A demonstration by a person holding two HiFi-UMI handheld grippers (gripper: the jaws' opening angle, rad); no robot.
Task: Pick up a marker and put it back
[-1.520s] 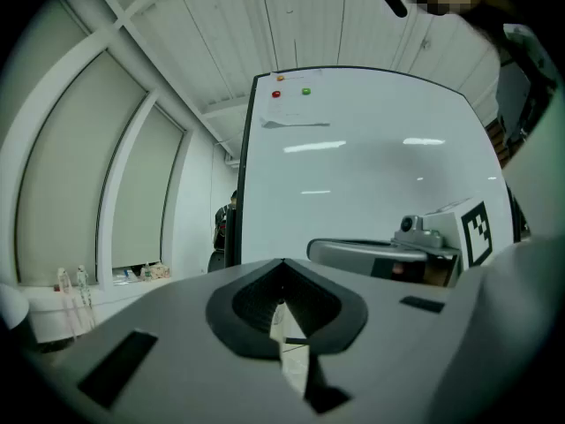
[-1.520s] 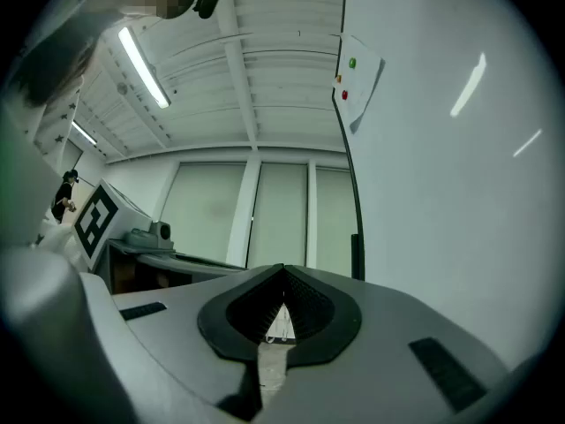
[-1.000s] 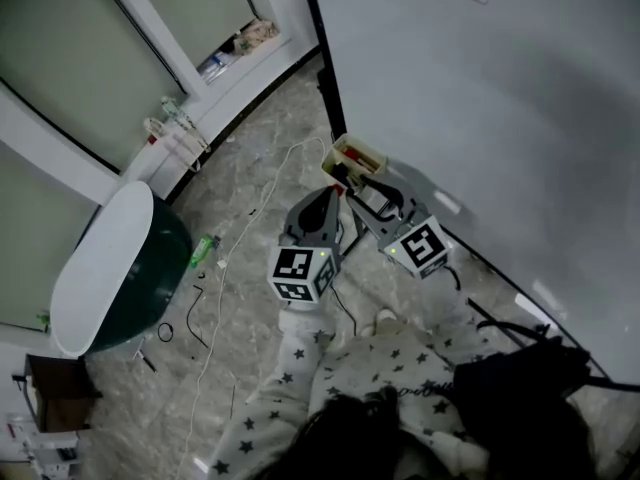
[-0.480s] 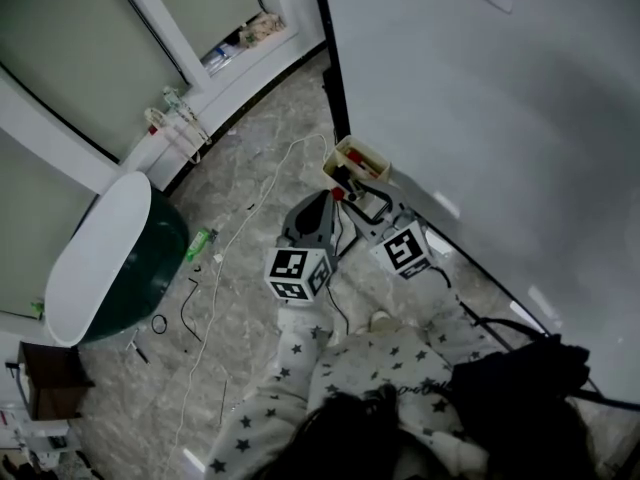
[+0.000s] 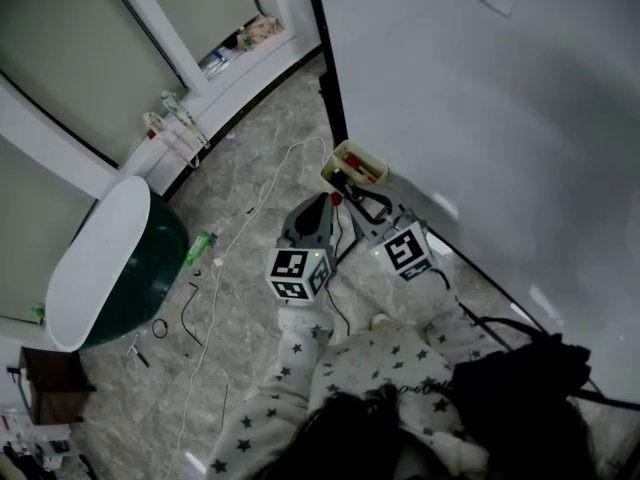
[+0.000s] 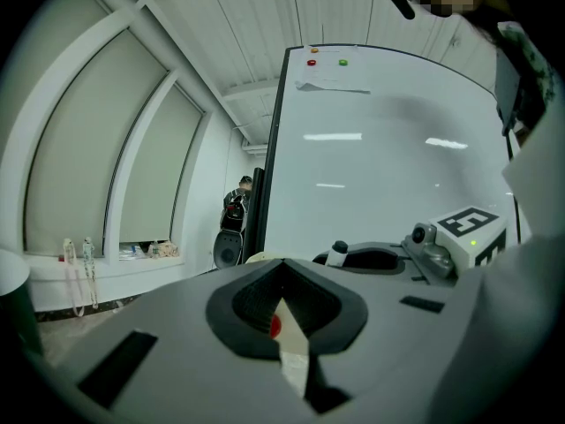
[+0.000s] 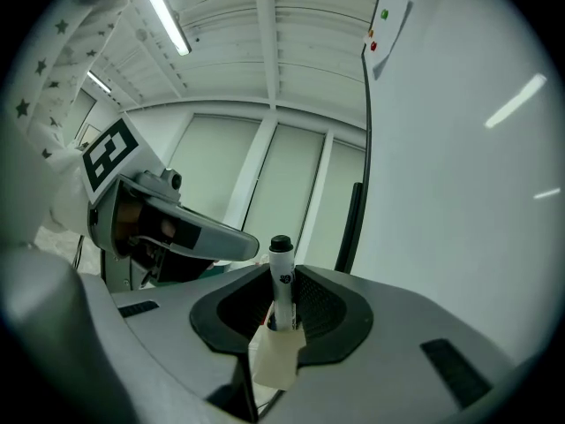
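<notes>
This looks like an office or meeting room: a big whiteboard (image 5: pixel 480 118) with a marker box (image 5: pixel 353 165), tall blinded windows (image 5: pixel 60 58), a strip light (image 7: pixel 166 16), and cables (image 5: pixel 222 261) across a stone floor (image 5: pixel 240 168).

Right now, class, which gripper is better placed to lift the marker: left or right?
Right. The right gripper's jaws are closing with the marker upright between them. The left gripper's jaws are together and hold nothing.
</notes>
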